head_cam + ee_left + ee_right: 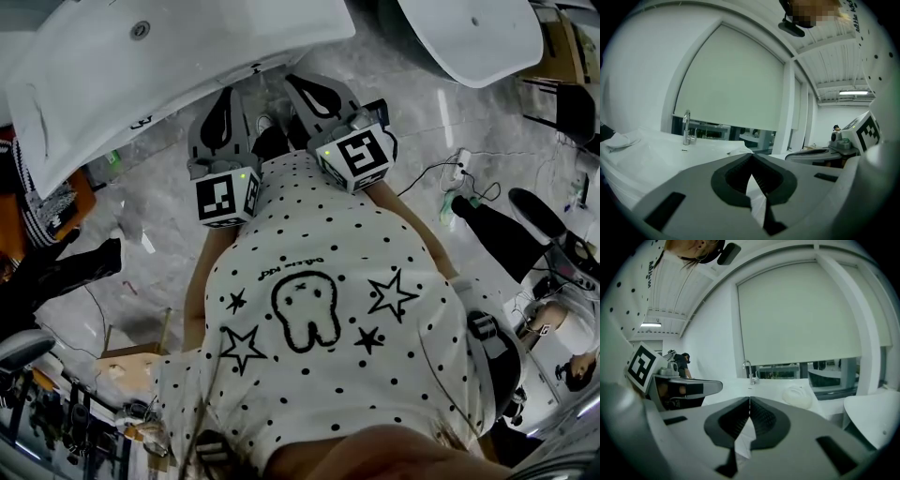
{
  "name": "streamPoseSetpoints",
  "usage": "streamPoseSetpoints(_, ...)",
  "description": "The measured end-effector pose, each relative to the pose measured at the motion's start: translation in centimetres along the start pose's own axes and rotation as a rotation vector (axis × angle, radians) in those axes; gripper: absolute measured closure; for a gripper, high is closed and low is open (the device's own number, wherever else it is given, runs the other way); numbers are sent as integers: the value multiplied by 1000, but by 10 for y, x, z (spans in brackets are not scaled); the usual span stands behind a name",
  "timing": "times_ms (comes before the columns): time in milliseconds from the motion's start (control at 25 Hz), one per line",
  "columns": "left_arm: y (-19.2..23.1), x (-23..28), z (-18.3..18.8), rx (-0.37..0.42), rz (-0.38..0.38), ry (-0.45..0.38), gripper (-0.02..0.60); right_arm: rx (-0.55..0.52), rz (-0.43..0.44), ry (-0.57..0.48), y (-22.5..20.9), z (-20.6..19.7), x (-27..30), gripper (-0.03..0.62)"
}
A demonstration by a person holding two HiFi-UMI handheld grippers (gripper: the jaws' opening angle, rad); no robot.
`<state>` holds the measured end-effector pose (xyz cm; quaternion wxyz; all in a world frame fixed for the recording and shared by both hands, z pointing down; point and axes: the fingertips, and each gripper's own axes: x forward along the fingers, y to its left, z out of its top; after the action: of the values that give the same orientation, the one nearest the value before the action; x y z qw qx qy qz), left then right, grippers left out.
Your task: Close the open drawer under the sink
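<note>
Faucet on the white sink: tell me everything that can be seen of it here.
The faucet is a slim, shiny metal tap: a tall neck arching over at the top, a short stub at its side near the base. It stands upright at the back of the white sink top, before the dark window strip under the drawn roller blind. No water shows; only the sink touches it.
</note>
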<state>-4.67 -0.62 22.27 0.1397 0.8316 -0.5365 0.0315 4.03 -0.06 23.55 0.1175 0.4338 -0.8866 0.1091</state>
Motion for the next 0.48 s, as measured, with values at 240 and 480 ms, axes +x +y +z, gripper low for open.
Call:
streamPoseSetpoints(240,3,-2,2,2,0,-6,577,-13,25,-4,5,2,6,580)
streamPoseSetpoints(480,5,-1,7,12,-5,-23,577,-58,63,-22,14,10,14,580)
